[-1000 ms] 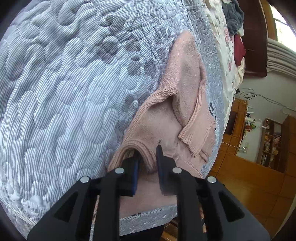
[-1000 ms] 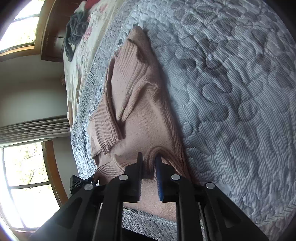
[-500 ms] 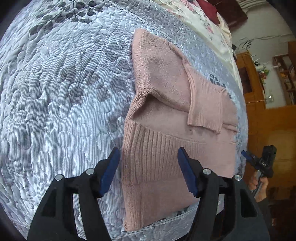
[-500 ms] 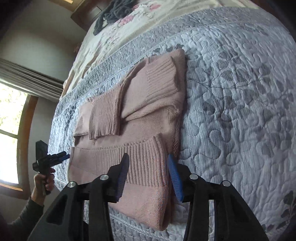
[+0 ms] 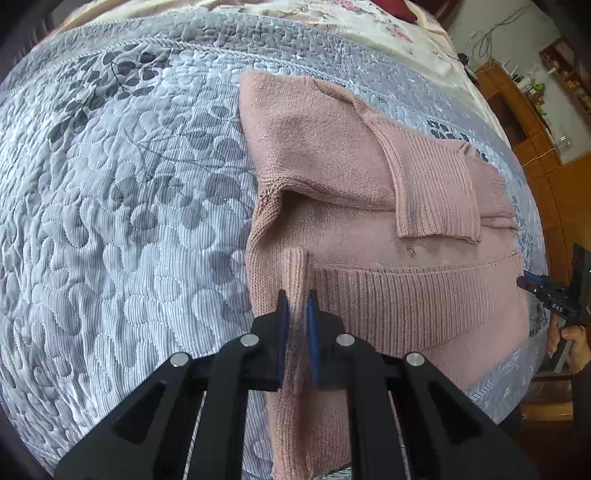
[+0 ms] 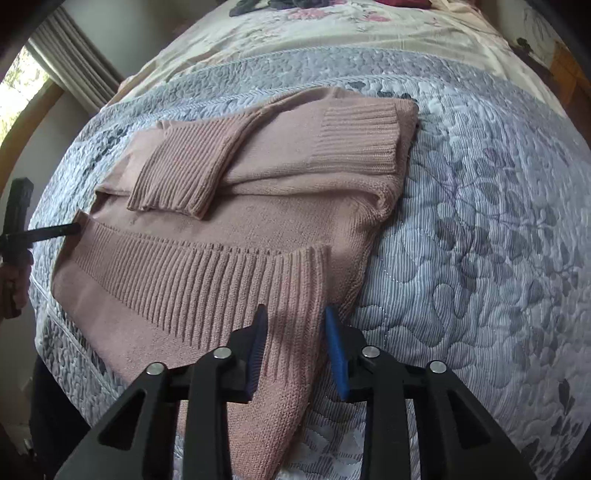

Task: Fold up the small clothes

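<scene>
soft daylight enters from the window (image 6: 22, 85) at upper left; both fisheye views bend strongly at dark-vignetted edges, mostly sharp.

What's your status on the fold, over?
Left gripper shut on sweater hem corner. Right gripper open, straddling its hem corner. Sweater half-folded on quilt, sleeves tucked in. Nothing in the way.

I can't see the pink ribbed-knit sweater (image 5: 369, 177) hem corner btwn my left gripper (image 5: 295, 306) pads; dark clothes (image 6: 280, 3) cut off at top edge.
</scene>
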